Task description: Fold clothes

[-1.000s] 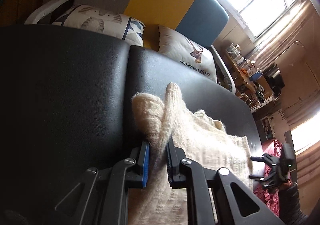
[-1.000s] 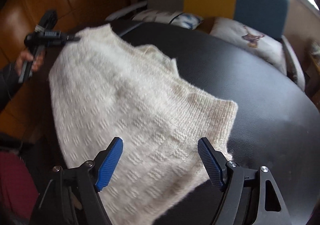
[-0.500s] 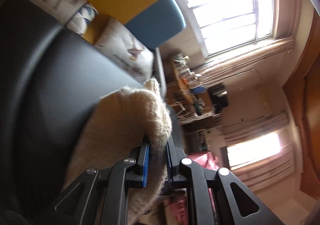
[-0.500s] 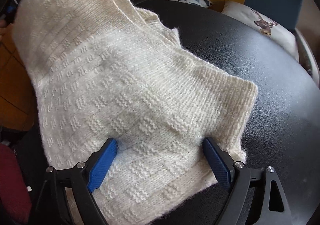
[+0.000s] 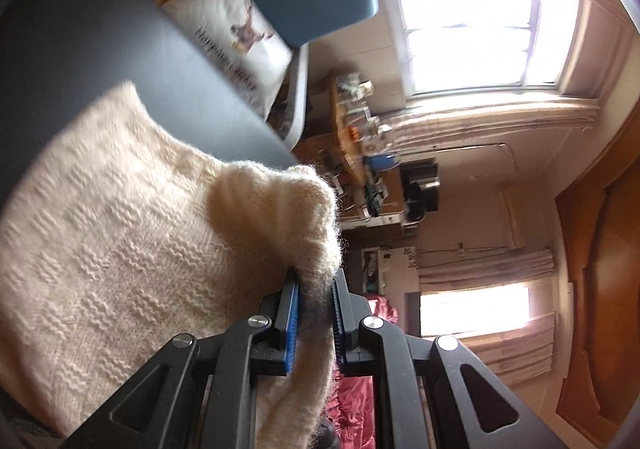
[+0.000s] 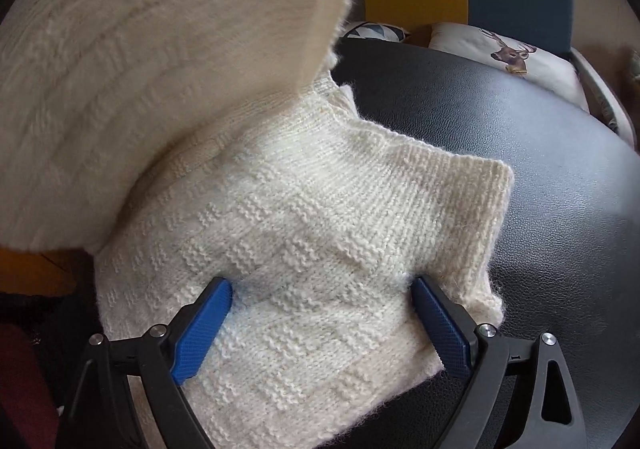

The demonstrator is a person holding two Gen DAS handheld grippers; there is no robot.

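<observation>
**Folding with one anchor and one pinch: where it may slip**

Folding is under way on the cream knitted sweater [image 6: 304,233], which lies partly on the black padded table [image 6: 540,153] and partly lifted in the air; the left gripper [image 5: 314,313] is pressed together on a bunched edge of the knit, carrying that flap up and over; the right gripper [image 6: 322,323] stands spread wide, its blue pads [image 6: 202,323] resting on the flat lower part of the garment, seemingly pinning it down rather than gripping it.

The risks, as I judge them: the left pinch holds only a thick fuzzy roll near its edge, so the yarn may slide out between the pads if the flap is swung fast or pulled taut; the right tool merely presses, so a hard tug from the left could drag the whole sweater across the smooth leather-like surface and skew the fold; the raised flap hangs curved, and laid down carelessly it may land crooked or trap a wrinkle; the sweater's near edge appears to sit close to the table's rim, so any dragging could tip it off.
</observation>
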